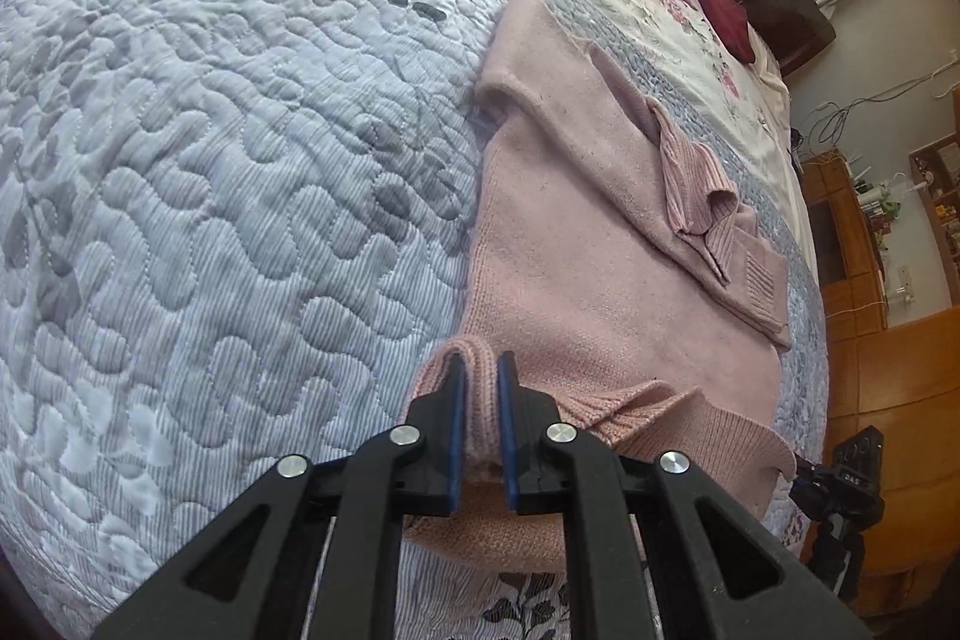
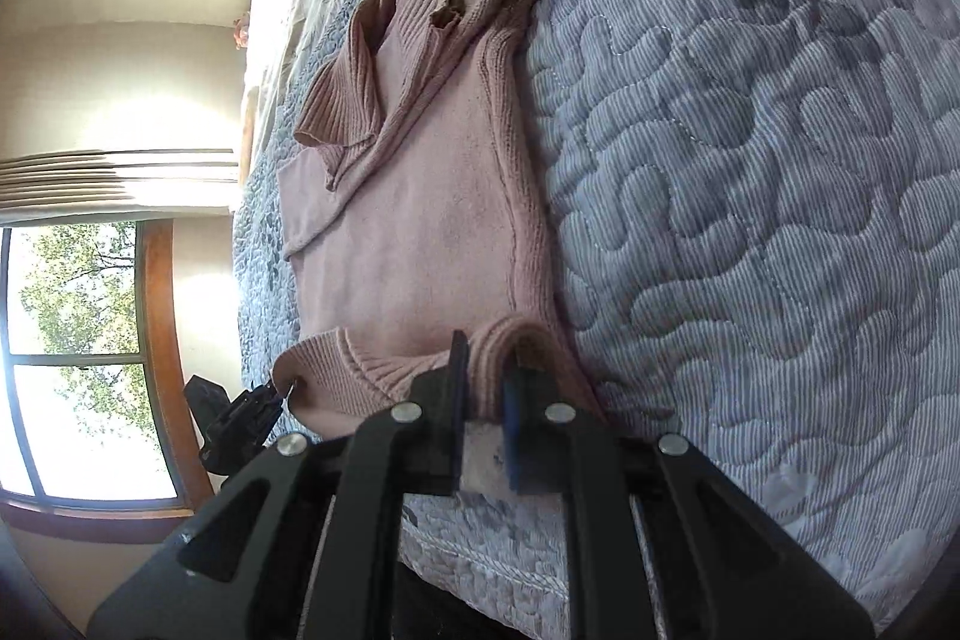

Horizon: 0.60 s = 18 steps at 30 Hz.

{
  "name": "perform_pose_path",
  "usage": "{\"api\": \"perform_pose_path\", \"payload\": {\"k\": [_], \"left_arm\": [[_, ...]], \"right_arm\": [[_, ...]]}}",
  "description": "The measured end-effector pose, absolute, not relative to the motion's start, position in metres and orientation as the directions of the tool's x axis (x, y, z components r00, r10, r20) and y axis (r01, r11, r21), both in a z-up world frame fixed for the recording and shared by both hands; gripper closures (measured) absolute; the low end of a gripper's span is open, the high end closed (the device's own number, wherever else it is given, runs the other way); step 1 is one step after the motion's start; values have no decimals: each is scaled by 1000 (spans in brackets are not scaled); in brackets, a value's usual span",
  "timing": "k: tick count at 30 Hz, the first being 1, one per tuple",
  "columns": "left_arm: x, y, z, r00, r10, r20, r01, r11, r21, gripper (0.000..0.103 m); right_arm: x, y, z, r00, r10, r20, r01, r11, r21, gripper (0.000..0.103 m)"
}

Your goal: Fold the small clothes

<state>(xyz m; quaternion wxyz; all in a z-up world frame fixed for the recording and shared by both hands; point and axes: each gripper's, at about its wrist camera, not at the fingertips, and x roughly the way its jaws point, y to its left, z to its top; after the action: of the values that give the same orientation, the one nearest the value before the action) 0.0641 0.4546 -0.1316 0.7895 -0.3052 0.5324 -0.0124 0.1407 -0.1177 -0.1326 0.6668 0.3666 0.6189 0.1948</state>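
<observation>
Pink knitted sweater (image 1: 588, 244) lies flat on the quilted bed (image 1: 210, 160) ahead of my tongs. Left tongs (image 1: 478, 370) and right tongs (image 2: 485, 358) each pinch its ribbed hem (image 2: 360, 370), corners lifted, ready to fold forward.

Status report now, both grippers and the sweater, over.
Left gripper shut on pink knitted sweater hem. Right gripper shut on same hem. Nothing in the way.

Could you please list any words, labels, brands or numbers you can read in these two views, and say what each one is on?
"DAS", uncertain because the white letters are tiny: on the black device on a tripod beside the bed, left wrist view.
Pink knitted sweater, grey-blue quilted bedspread, left gripper and right gripper: no print, tag or marking visible.
</observation>
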Motion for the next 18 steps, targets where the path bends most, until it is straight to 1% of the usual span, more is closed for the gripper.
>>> {"api": "perform_pose_path", "payload": {"k": [1,2,3,5,6,7,8,9,10,11,12,14,16,18], "left_arm": [[67,454,-134,430,-344,-835,-307,814,-493,92],[69,455,-136,426,-346,-836,-308,813,-494,89],[71,455,-137,424,-351,-835,-311,809,-498,89],[72,458,-138,425,-372,-825,-315,794,-520,88],[71,461,-139,427,-391,-816,-322,777,-541,84],[69,464,-138,433,-412,-802,-329,756,-566,82],[66,469,-136,445,-428,-787,-336,735,-590,73],[62,473,-133,464,-427,-776,-341,723,-601,65],[58,477,-128,483,-419,-769,-340,719,-606,62],[55,481,-125,499,-419,-759,-333,716,-614,62],[53,483,-122,509,-421,-750,-325,714,-621,62],[51,482,-116,512,-417,-751,-299,733,-611,62],[54,474,-112,497,-389,-775,-255,789,-559,62],[60,462,-110,477,-365,-800,-205,839,-505,59]], "right_arm": [[142,-117,-136,152,713,-684,200,656,728,94],[145,-116,-138,146,716,-683,206,653,729,93],[146,-117,-139,142,718,-682,210,651,729,90],[148,-117,-140,136,718,-683,222,650,727,89],[148,-118,-141,131,722,-679,225,645,730,87],[148,-121,-141,128,728,-674,232,638,734,83],[144,-123,-137,136,732,-667,232,631,740,80],[143,-128,-134,152,728,-668,223,633,741,72],[141,-133,-129,168,716,-677,215,644,734,62],[140,-137,-125,184,695,-695,211,662,719,56],[139,-141,-121,199,674,-711,204,681,703,52],[136,-145,-115,213,662,-718,182,695,695,52],[132,-147,-108,223,656,-721,154,707,690,52],[129,-144,-100,229,640,-734,112,731,673,52]]}}
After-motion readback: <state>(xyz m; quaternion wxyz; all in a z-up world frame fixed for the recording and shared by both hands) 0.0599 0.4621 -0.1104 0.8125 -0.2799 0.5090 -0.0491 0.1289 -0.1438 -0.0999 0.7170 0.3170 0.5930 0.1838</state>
